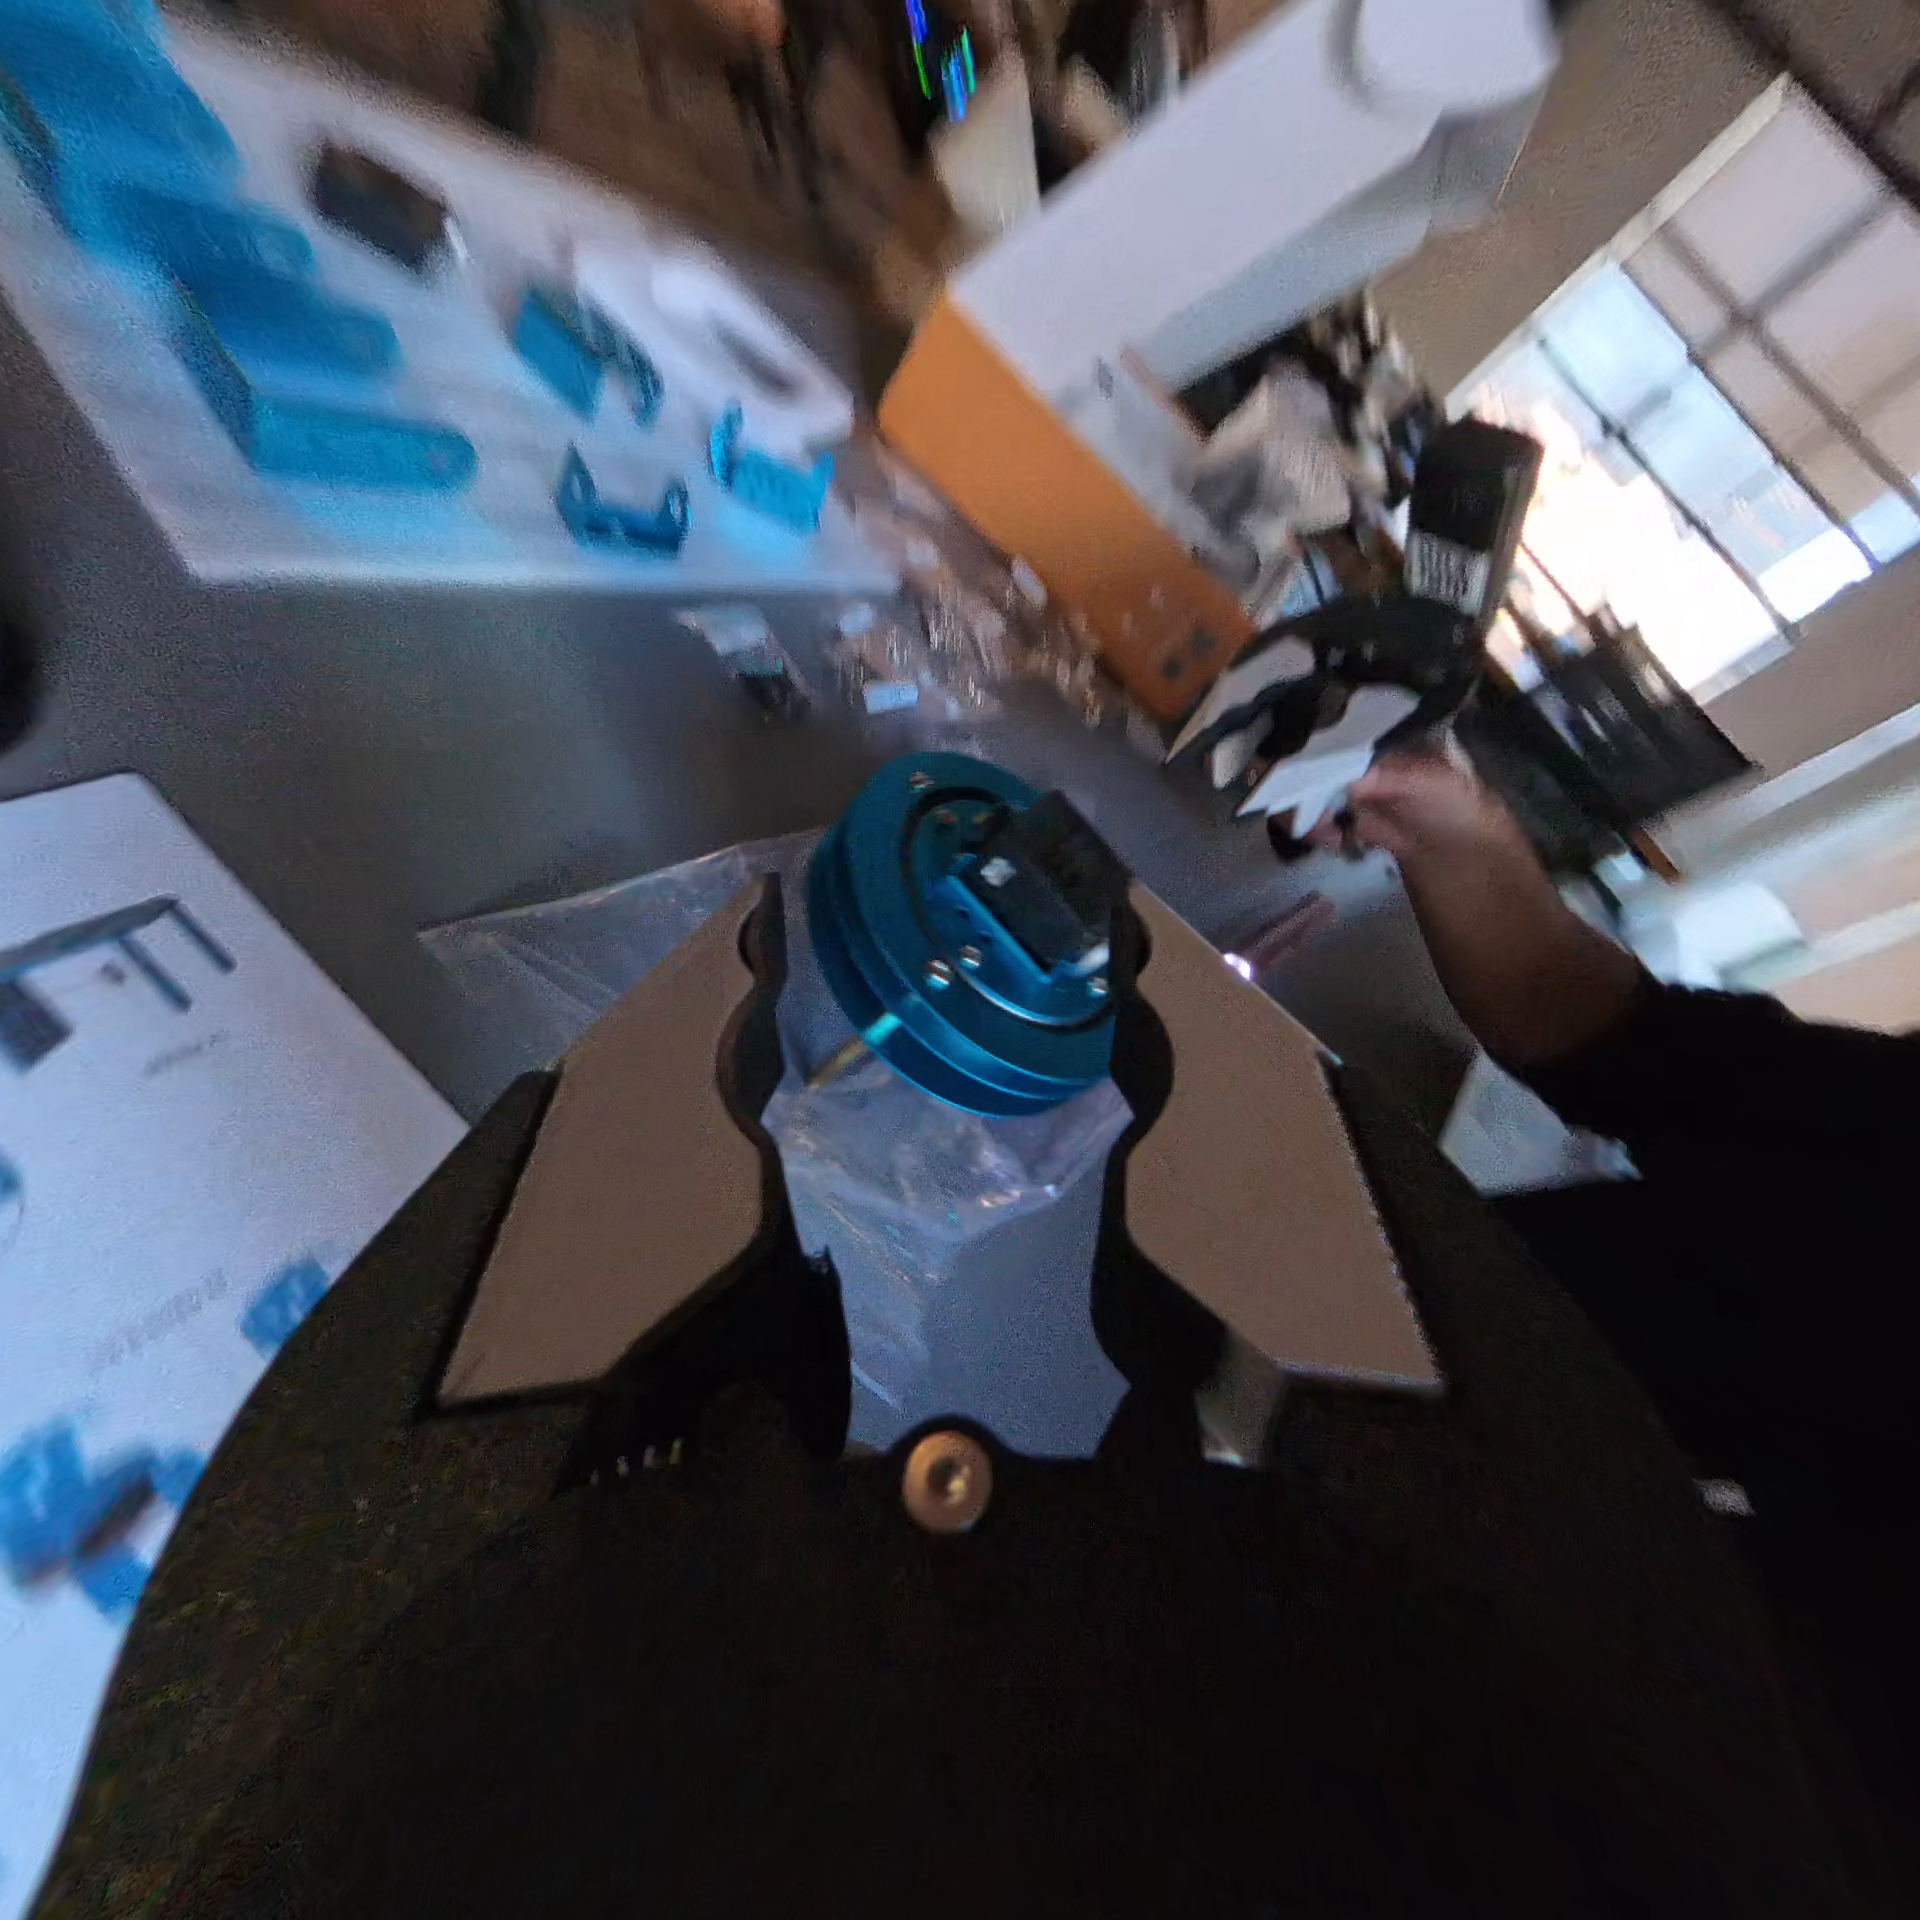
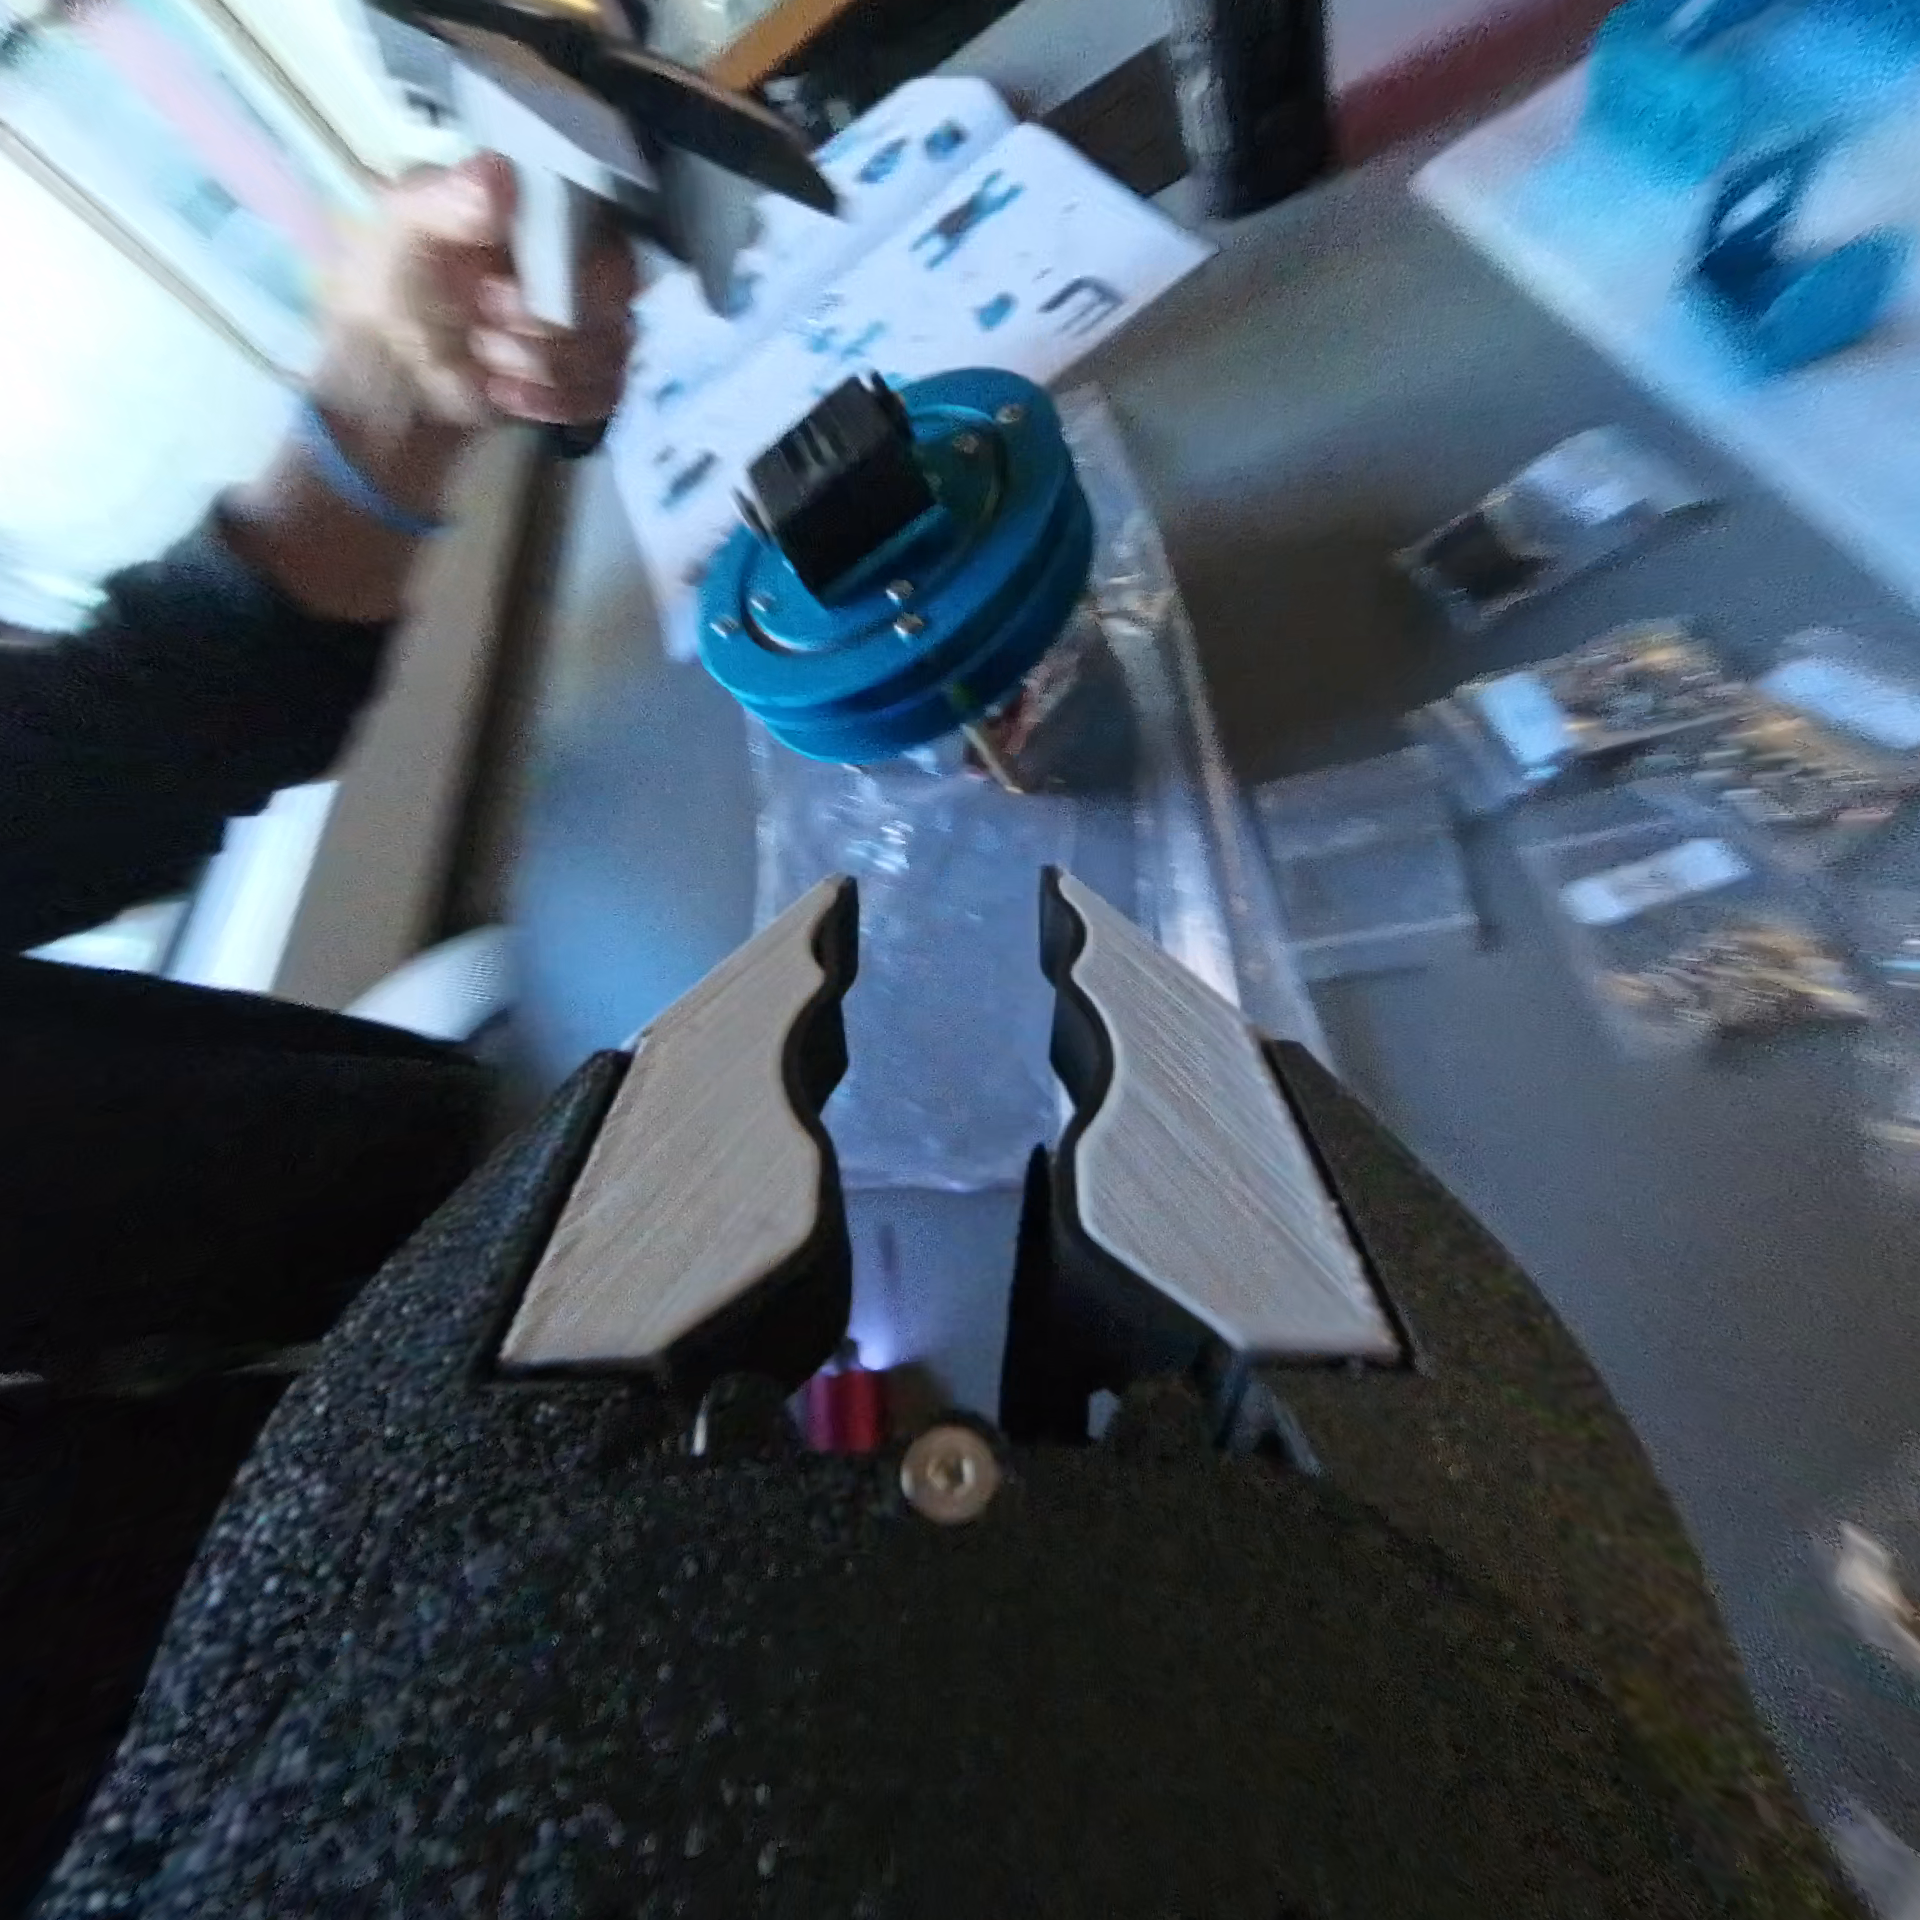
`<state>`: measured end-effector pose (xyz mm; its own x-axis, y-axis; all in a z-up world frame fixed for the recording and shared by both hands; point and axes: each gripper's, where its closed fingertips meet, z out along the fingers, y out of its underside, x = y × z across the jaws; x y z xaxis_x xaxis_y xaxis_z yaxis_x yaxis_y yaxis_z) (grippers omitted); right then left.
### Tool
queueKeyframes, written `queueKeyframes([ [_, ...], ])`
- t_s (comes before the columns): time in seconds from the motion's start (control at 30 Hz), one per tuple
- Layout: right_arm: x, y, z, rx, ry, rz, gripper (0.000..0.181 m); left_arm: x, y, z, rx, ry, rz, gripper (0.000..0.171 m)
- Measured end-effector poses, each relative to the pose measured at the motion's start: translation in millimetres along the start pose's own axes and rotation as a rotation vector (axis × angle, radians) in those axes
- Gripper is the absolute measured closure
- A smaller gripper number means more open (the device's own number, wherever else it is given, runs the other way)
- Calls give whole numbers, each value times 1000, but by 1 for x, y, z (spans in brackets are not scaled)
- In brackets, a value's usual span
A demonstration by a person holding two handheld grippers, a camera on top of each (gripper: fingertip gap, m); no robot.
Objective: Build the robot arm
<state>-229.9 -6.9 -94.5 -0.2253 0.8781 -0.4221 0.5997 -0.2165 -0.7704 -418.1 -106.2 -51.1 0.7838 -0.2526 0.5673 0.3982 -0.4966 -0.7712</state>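
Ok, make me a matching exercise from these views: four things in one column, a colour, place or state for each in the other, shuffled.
Things:
1. round part
2. black block
3. plastic bag
4. left gripper

Descriptions:
A. jaws apart
B. blue
C. mounted on top of the round part
D. transparent

Pairs: 1-B, 2-C, 3-D, 4-A

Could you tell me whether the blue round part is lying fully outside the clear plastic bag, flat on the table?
No, the blue round part sits at the mouth of the clear plastic bag, its lower side against the plastic, in front of the right hand-held gripper.
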Motion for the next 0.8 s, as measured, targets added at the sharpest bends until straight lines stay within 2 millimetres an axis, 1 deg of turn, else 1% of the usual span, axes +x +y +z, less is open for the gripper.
queueKeyframes([
  [0.03,2,4,-6,30,83,-85,147,16,7,-17,98,-46,36,110],
  [0.07,-1,7,-11,69,131,-142,147,32,21,-35,178,-97,76,110],
  [0.1,-9,11,-15,103,146,-166,148,44,39,-53,252,-178,111,114],
  [0.13,-19,13,-19,146,151,-184,147,48,58,-74,333,-303,134,118],
  [0.2,-33,16,-25,212,191,-227,148,53,99,-114,443,-555,200,118],
  [0.27,-47,19,-23,208,205,-275,147,51,133,-148,473,-775,203,121],
  [0.33,-57,20,-14,195,214,-293,146,50,157,-169,458,-879,160,120],
  [0.37,-65,20,-8,193,203,-304,145,47,165,-176,454,-904,124,116],
  [0.4,-75,18,-4,208,193,-329,146,46,168,-181,460,-904,111,112],
  [0.43,-82,17,2,213,191,-347,145,43,167,-187,473,-903,117,112],
  [0.47,-90,18,11,197,182,-358,141,37,163,-195,488,-925,128,113],
  [0.5,-99,19,20,185,166,-372,138,28,157,-204,490,-954,143,113],
  [0.57,-116,16,38,202,134,-396,138,9,141,-215,441,-983,170,113],
  [0.6,-121,15,49,199,130,-406,136,-3,132,-220,409,-992,171,113],
  [0.67,-118,8,64,199,180,-437,134,-31,117,-224,333,-970,155,114],
  [0.73,-106,-5,66,249,227,-419,136,-63,105,-233,276,-984,130,116],
  [0.8,-87,-16,62,244,249,-344,123,-93,96,-241,244,-975,147,116],
])
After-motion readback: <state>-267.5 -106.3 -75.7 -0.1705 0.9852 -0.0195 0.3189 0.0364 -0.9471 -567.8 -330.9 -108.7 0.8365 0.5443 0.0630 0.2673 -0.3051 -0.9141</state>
